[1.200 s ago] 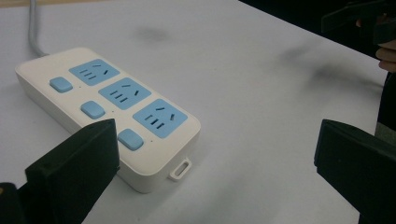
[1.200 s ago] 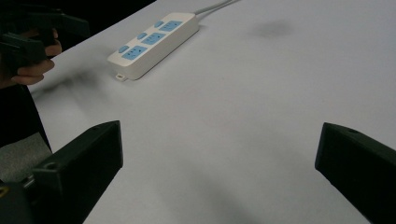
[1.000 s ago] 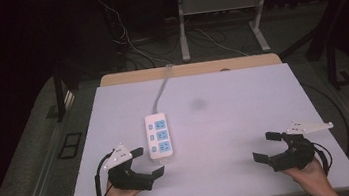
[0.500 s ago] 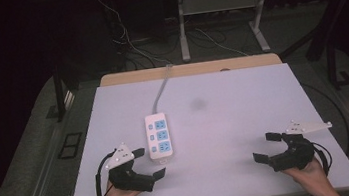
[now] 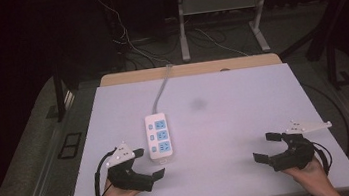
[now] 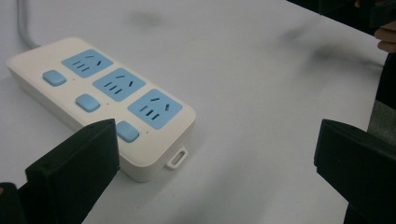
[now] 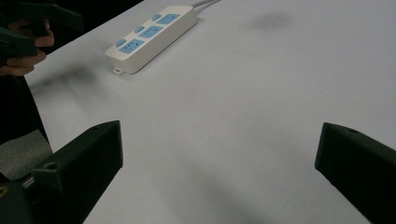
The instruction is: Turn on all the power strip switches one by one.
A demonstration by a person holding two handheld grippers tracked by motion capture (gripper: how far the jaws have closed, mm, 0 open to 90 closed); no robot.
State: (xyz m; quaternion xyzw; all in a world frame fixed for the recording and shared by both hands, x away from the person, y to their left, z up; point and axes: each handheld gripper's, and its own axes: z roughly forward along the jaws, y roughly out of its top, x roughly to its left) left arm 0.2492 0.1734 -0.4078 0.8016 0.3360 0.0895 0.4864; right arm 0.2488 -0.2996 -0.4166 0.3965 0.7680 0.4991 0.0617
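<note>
A white power strip [image 5: 159, 141] with three blue sockets and blue switches lies flat on the white table [image 5: 245, 119], left of centre; its grey cable [image 5: 161, 89] runs off the far edge. My left gripper [image 5: 149, 164] rests at the table's near left, open, just in front of the strip's near end. In the left gripper view the power strip [image 6: 102, 102] lies close ahead, partly behind the left jaw, with nothing held in the gripper [image 6: 215, 154]. My right gripper [image 5: 267, 147] sits open at the near right, holding nothing. From the right gripper [image 7: 219, 149], the power strip [image 7: 152, 37] is far off.
A faint dark smudge [image 5: 197, 104] marks the table behind centre. A wooden board [image 5: 189, 69] borders the far edge. Beyond it are desk legs [image 5: 182, 26] and loose cables on a dark floor. The other hand [image 7: 23, 42] shows at the right gripper view's top left.
</note>
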